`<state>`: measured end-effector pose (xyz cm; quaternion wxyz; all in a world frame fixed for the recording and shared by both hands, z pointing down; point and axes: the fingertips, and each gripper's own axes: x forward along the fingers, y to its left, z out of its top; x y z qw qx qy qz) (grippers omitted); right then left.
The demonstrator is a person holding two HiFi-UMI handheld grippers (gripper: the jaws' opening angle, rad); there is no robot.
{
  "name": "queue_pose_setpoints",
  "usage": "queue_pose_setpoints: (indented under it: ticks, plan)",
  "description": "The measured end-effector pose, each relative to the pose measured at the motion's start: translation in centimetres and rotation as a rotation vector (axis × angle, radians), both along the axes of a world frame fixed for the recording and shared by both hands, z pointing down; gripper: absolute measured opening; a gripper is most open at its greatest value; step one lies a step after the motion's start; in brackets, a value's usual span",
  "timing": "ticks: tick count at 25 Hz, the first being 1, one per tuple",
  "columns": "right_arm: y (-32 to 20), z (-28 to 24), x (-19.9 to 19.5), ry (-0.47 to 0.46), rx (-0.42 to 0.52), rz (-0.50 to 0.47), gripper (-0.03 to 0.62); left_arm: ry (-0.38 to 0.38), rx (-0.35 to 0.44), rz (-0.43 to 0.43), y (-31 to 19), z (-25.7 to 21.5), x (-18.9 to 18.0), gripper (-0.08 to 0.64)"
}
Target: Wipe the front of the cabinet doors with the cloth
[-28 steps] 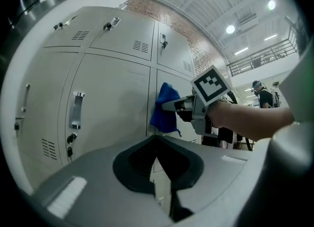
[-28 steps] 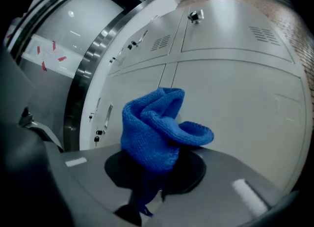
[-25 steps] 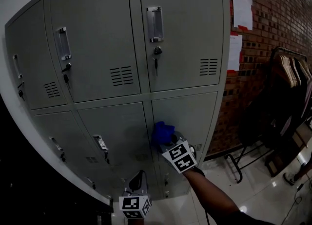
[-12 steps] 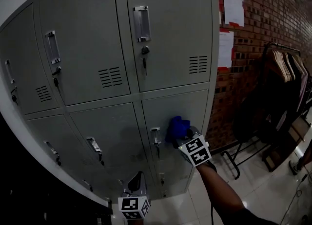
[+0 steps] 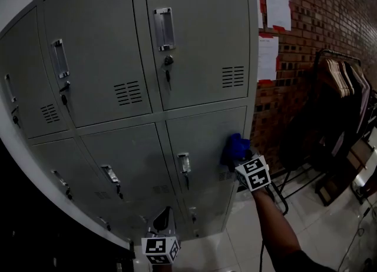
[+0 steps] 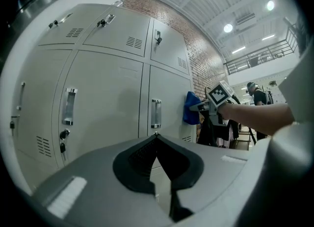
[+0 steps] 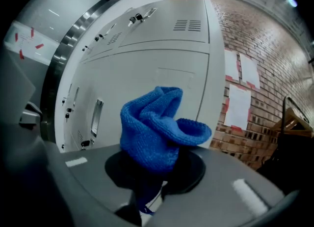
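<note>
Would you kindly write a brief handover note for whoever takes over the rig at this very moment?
The right gripper is shut on the blue cloth, which is held against the lower right door near its right edge.
The left gripper is shut and empty, low in front of the cabinet, off its doors.
Done: nothing shows which doors are already wiped.
Left: probably best to finish this door, then treat the rest of the cabinet front as unwiped.
</note>
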<state>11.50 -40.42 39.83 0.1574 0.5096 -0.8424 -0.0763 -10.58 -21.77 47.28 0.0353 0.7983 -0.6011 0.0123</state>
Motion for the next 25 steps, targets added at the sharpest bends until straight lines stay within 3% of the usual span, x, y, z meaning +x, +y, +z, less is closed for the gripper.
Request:
queue_pose_setpoints:
  ticks: [6, 10, 16, 21, 25]
  plan:
    - [-0.6, 0.3, 3.0, 0.008, -0.007, 0.060, 0.074, -0.002, -0.002, -0.003, 0.5, 0.0, 0.0, 0.011]
    - [0.0, 0.1, 2.8, 0.008, -0.003, 0.081, 0.074, -0.005, 0.002, -0.001, 0.7, -0.1, 0.0, 0.011]
    - [3.8, -0.5, -5.1, -0.018, 0.043, -0.095, 0.074, 0.003, -0.003, -0.014, 0.9, 0.2, -0.6, 0.011]
    - [5.5, 1.3, -12.7, -0.058, 0.028, -0.276, 0.075, 0.010, 0.007, -0.036, 0.8, -0.2, -1.6, 0.011]
    - [6.0, 2.0, -18.0, -0.027, 0.022, -0.370, 0.075, 0.017, 0.005, -0.057, 0.9, 0.0, -2.9, 0.011]
